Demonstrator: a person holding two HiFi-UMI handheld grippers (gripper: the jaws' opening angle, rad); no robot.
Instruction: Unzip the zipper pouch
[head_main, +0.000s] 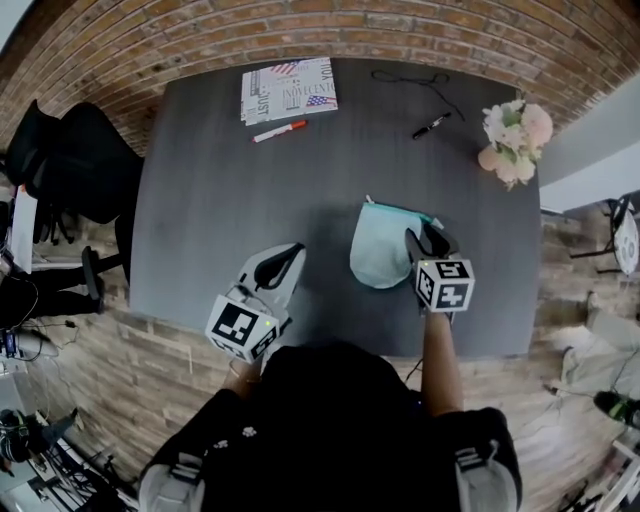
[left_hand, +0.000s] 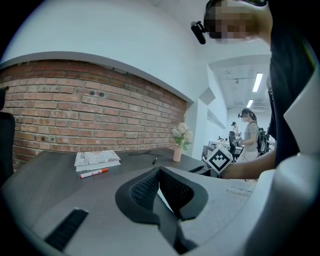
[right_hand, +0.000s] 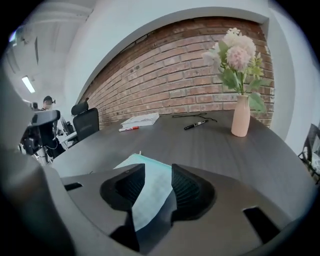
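Holding the left hand-held gripper (head_main: 283, 262) with jaws pressed together on nothing, above bare table (head_main: 220, 200) close to the near edge

Holding the right hand-held gripper (head_main: 428, 240) with jaws spread wide, tips at the right end of a pale turquoise pouch (head_main: 383, 255), close to its darker zip edge

Looking along the right hand-held gripper: pouch cloth showing in the gap between the jaws and under them, with neither pad pressing on it; unclear whether touching

Pouch lying flat on the table, just left of the right hand-held gripper, and off to the right of the left one, clearly apart from it

Ahead and right of the right hand-held gripper, well apart: a pink vase of flowers (head_main: 515, 140)

Straight ahead of it, farther off: a black pen (head_main: 431, 126) and, beyond that, a thin black cord (head_main: 410, 77)

Far ahead of the left hand-held gripper, by the table's back edge: a red marker (head_main: 279, 131) just in front of a printed booklet (head_main: 288, 90)

Left of the table: a black chair (head_main: 70, 160) against the brick wall (head_main: 150, 40)
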